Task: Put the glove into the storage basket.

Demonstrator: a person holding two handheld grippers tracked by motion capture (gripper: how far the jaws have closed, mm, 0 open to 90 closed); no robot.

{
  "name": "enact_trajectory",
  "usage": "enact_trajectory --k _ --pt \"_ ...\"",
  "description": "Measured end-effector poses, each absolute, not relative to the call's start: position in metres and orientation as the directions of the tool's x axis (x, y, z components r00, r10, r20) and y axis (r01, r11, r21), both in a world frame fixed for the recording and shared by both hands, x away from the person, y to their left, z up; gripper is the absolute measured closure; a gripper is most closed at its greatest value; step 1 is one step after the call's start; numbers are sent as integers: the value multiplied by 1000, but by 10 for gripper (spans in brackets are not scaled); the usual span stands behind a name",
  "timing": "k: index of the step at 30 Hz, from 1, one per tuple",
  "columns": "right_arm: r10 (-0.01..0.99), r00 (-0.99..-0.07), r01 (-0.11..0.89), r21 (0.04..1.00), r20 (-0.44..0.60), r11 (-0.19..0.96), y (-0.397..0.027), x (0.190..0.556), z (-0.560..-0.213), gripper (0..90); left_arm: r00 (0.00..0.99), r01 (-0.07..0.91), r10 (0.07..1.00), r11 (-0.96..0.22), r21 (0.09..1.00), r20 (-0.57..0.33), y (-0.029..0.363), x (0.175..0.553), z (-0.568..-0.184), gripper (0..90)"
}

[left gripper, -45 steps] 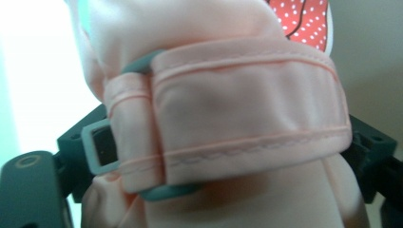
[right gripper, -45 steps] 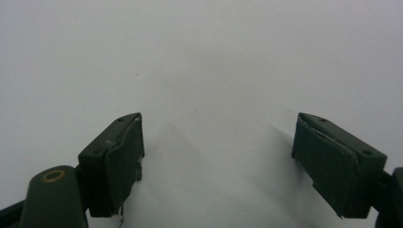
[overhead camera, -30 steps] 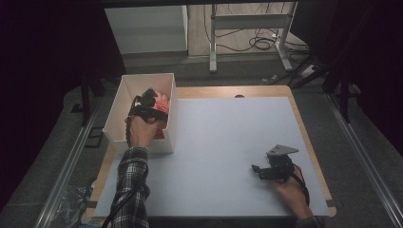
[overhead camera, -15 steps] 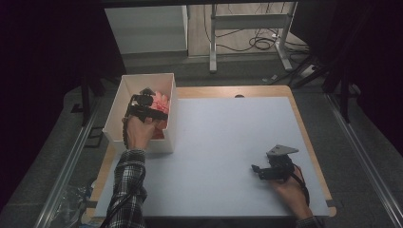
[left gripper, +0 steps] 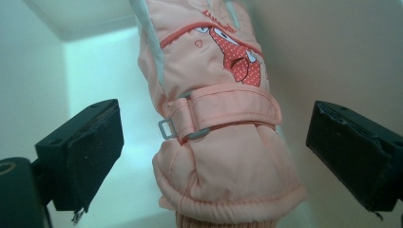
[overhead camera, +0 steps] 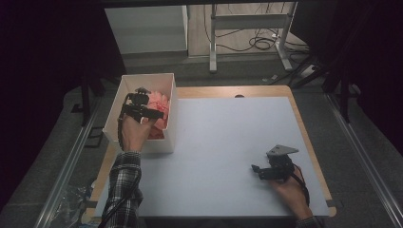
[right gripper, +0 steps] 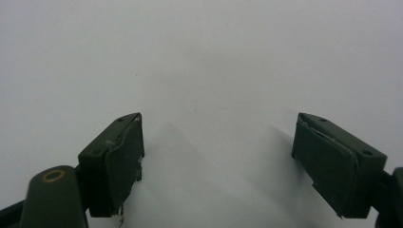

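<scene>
A pink padded glove (left gripper: 218, 123) with a strap, a buckle and a red dotted cartoon patch lies in a white box (overhead camera: 124, 86) at the table's left; from above its pink fabric (overhead camera: 159, 102) shows inside the box. My left gripper (overhead camera: 142, 99) hovers over the box, pointing down at the glove. Its jaws stand wide on either side of the glove's cuff, and the pads (left gripper: 95, 152) do not touch it. My right gripper (overhead camera: 259, 170) rests low over the white mat (overhead camera: 228, 137) at the front right, open, with nothing between its pads (right gripper: 126, 156).
The white mat covers a wooden table (overhead camera: 304, 121) with a narrow bare rim. A white cabinet (overhead camera: 147, 28) and a metal frame with cables (overhead camera: 256, 33) stand on the floor beyond the table. A metal rail (overhead camera: 71, 156) runs along the left side.
My left gripper has risen a little and shifted farther back over the box, still open. The right gripper has kept still.
</scene>
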State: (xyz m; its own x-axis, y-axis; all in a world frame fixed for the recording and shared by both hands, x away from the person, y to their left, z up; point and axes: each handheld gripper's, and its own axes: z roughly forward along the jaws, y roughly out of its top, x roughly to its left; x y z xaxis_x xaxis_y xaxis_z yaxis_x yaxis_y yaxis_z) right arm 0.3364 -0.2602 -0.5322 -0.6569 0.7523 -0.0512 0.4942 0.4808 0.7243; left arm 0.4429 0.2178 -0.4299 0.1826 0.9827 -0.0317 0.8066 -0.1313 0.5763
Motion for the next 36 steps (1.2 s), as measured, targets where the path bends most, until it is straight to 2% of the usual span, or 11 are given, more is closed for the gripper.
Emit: enact_trajectory --k 9,17,36 --pt "752 -657 495 724 -51 481 -260 336 -532 181 200 770 977 -110 628 -75 221 432 -412 49" --pt "753 -657 494 724 -52 481 -260 336 -532 181 254 735 965 -153 661 -59 217 419 -398 38" --pt "752 -657 494 722 -54 484 -260 336 -532 181 308 690 950 -193 697 -42 225 377 -401 12"
